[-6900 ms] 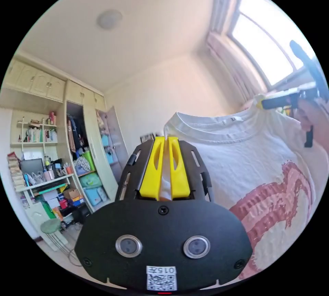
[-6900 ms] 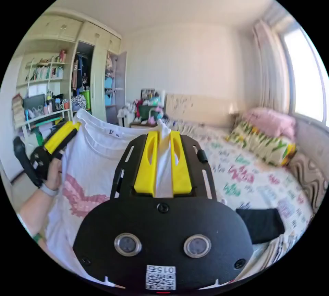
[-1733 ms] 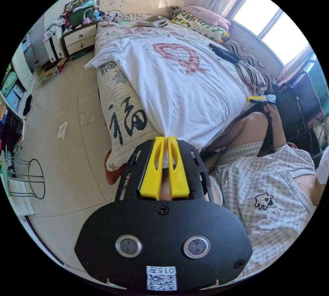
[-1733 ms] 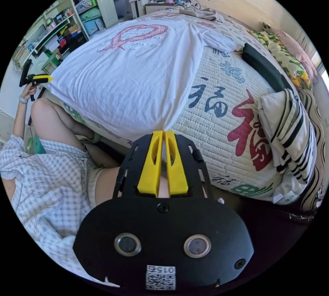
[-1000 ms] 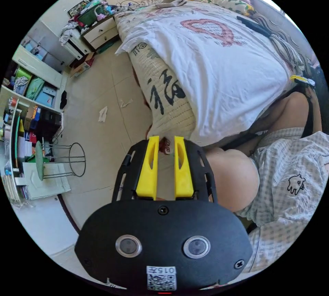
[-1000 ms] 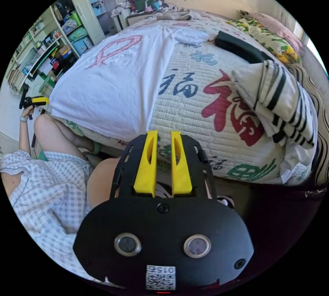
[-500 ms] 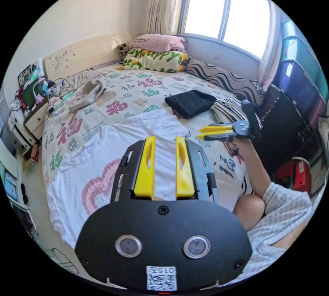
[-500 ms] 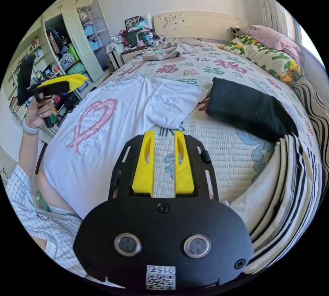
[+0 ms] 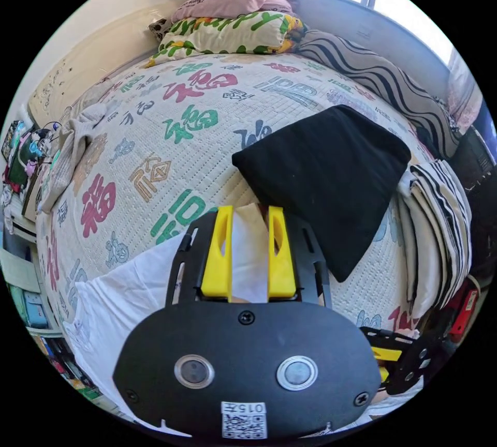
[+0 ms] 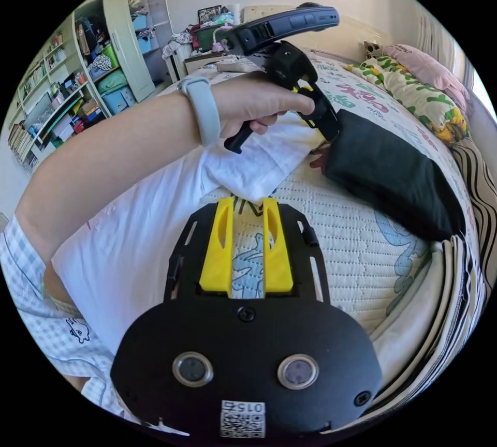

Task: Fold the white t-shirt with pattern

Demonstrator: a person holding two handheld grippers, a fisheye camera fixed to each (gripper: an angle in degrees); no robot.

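Observation:
The white t-shirt [image 10: 129,240] with a pink heart print lies flat on the bed, its hem toward the person. One short sleeve [image 10: 264,152] lies rumpled beside a folded black garment [image 10: 393,178]. My left gripper [image 9: 248,211] is open, its yellow jaws straddling white sleeve cloth [image 9: 247,261]. In the right gripper view a hand holds the left gripper [image 10: 317,115] low over that sleeve. My right gripper [image 10: 247,204] is open above the bare quilt just short of the sleeve, nothing between its jaws; its body [image 9: 396,359] peeks into the left gripper view.
The quilt [image 9: 155,157] has large printed characters. The black garment [image 9: 326,173] sits just past the sleeve. Striped folded bedding [image 9: 440,224] lies at the bed's edge, pillows [image 9: 233,33] at the head. Shelves and wardrobe [image 10: 103,64] stand beyond the bed.
Both grippers let go of the shirt's hem about a second ago and stayed open. The left gripper has since reached across the shirt down onto the sleeve by the black garment.

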